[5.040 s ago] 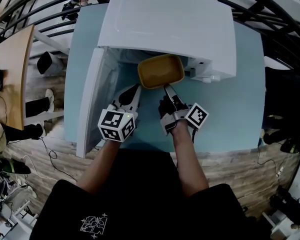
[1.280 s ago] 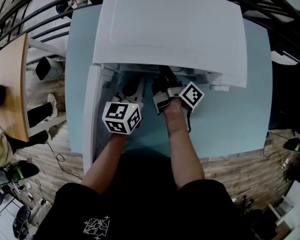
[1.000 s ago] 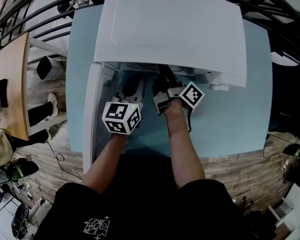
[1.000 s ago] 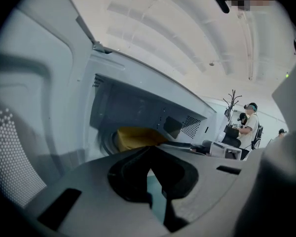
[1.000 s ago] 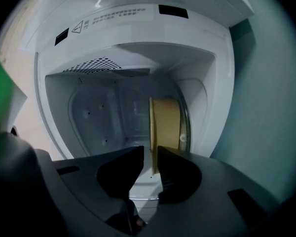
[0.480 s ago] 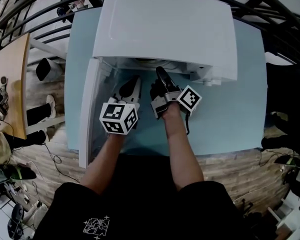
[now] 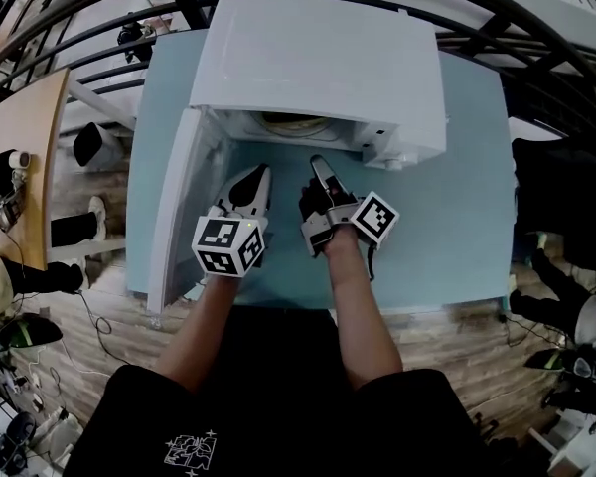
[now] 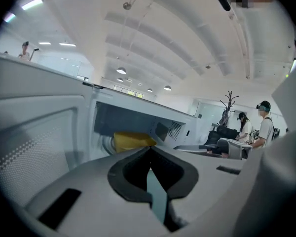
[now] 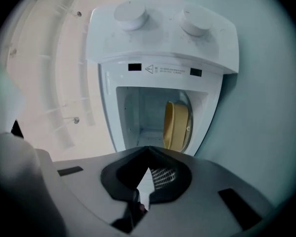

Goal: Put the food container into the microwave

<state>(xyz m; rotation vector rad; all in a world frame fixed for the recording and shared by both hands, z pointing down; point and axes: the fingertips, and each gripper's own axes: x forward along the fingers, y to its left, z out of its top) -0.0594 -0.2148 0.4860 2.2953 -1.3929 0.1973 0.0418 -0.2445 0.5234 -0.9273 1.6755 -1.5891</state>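
Food container (image 9: 175,127) rests inside the microwave (image 7: 318,63) — placing looks done. Left hand-held gripper (image 7: 256,175) and right hand-held gripper (image 7: 320,165) are closed, empty — the open door (image 7: 179,207) likely needs shutting.

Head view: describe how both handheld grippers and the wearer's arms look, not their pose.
The left gripper is white with black trim and carries a white cube printed with black square markers. The right gripper is mostly black, with a matching marker cube. The person wears a black short-sleeved T-shirt with a small white print; forearms are bare.
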